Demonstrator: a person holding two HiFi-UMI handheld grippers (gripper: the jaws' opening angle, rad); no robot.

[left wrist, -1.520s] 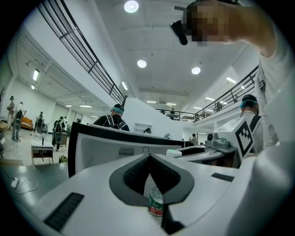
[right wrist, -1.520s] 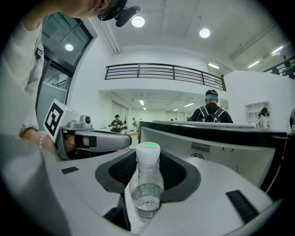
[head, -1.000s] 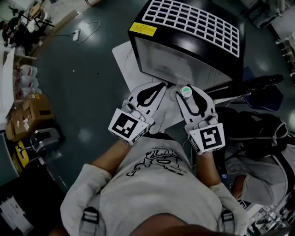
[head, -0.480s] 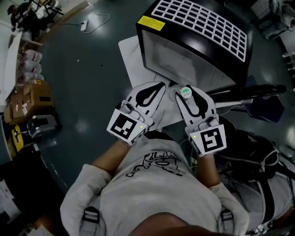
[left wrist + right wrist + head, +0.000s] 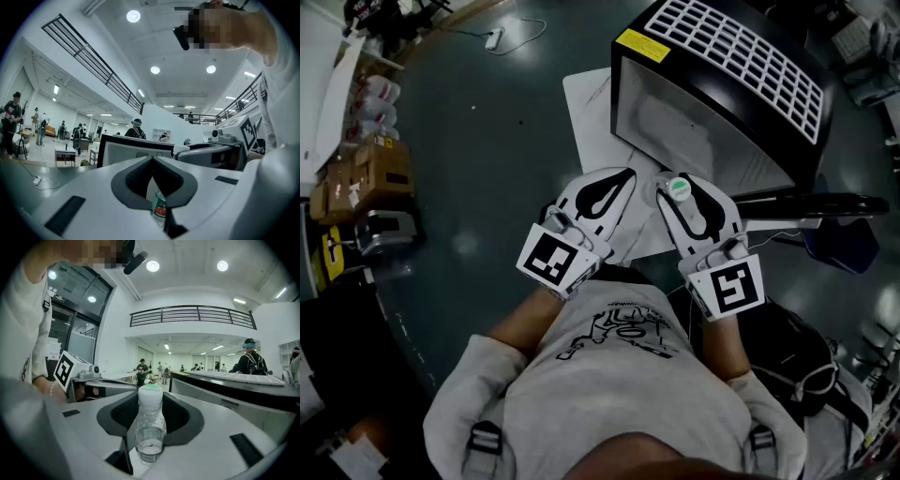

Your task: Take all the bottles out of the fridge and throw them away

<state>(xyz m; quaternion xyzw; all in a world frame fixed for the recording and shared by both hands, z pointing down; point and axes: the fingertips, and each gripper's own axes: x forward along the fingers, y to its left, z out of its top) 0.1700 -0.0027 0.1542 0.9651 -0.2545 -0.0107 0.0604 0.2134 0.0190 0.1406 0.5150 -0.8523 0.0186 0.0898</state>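
A black fridge [image 5: 722,66] with a white grid top stands on the floor ahead of me, its pale front facing my grippers. My right gripper [image 5: 680,180] is shut on a clear bottle [image 5: 150,427], held upright by the neck; its green-and-white cap [image 5: 679,189] shows from above. Beside it on the left, my left gripper [image 5: 627,175] has its jaws closed tip to tip. In the left gripper view a second bottle [image 5: 159,206] with a red and green label shows through the slit under the left gripper [image 5: 152,158]; I cannot tell whether it is held.
A white paper sheet [image 5: 591,112] lies under the fridge's near corner. Cardboard boxes [image 5: 356,178] stand at the left, with a cable and plug [image 5: 492,39] on the floor beyond. A black bag [image 5: 797,366] and a black bar [image 5: 806,202] sit to the right. People stand far off.
The fridge has slid to the right and upward in the head view, while both grippers keep their place side by side. The bottle stays in the right grip.
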